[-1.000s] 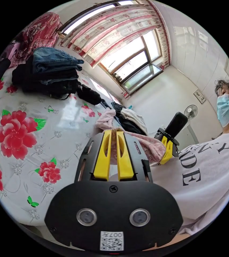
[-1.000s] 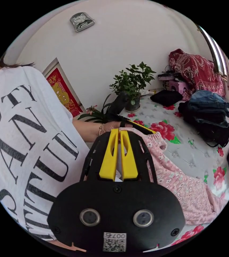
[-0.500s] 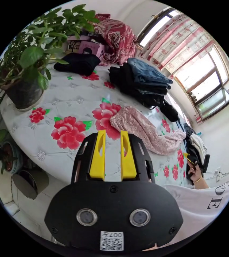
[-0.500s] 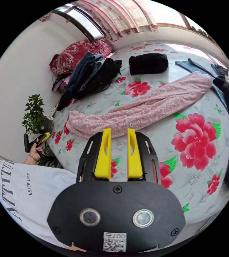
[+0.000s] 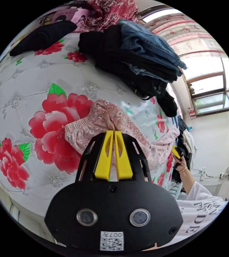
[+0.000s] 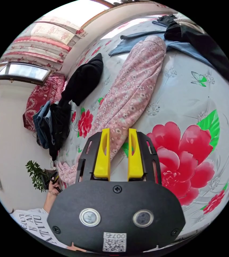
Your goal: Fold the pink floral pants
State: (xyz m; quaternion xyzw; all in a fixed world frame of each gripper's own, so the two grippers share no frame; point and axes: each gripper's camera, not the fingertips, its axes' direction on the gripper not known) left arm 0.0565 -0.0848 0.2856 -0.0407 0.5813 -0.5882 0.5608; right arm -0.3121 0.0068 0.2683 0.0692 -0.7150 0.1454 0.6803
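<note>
Here, in the left gripper view, your left gripper (image 5: 113,133) sits low over the pink floral pants (image 5: 125,125), its jaws drawn nearly together with pink fabric showing in the narrow slit between them; whether they truly pinch the cloth cannot be told. The pants lie stretched across the bed (image 5: 26,88) with its red-flower cover, elastic waistband toward the big red bloom. A stack of dark clothes and jeans (image 5: 143,61) rests beyond them, apart. Your other hand (image 5: 179,163) shows at the far leg end, at the bed's edge.

In the right gripper view, your right gripper (image 6: 118,132) hovers with jaws spread, empty, the tips over the edge of the pants' leg (image 6: 131,88). The leg runs away from it across the bed (image 6: 189,101). A black garment (image 6: 83,79) lies just beside the leg. A potted plant (image 6: 35,171) stands by the waistband end.
</note>
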